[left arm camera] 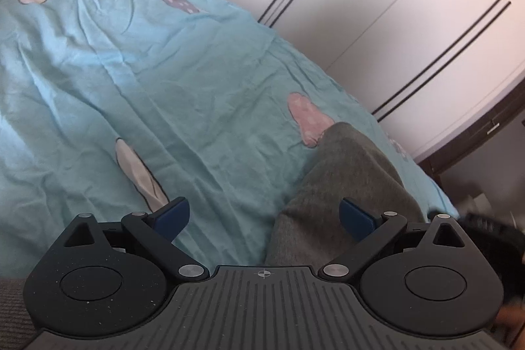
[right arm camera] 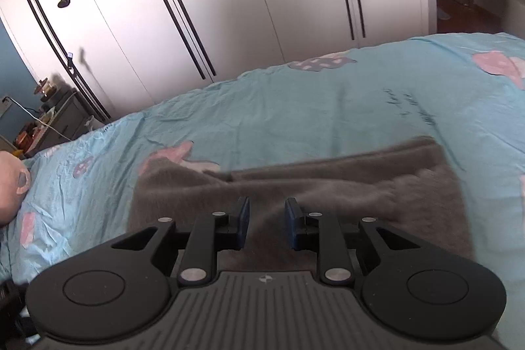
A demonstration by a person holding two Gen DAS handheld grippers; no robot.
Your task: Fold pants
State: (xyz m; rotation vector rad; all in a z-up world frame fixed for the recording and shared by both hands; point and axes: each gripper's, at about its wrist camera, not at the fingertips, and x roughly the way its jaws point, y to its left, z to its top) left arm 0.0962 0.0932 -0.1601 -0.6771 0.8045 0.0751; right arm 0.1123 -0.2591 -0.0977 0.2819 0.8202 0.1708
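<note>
Left hand-held gripper [left arm camera: 264, 215]: jaws spread wide, blue pads far apart, nothing between them. Right pad [left arm camera: 357, 217] over grey fabric, left pad over bedding; contact cannot be told. Body tilted, pointing forward and down.

Right hand-held gripper [right arm camera: 266, 222]: jaws partly closed, narrow gap between blue pads [right arm camera: 243, 220], pads parallel. Nothing pinched between them. Fingers angled down, hovering low; view slightly blurred.
</note>
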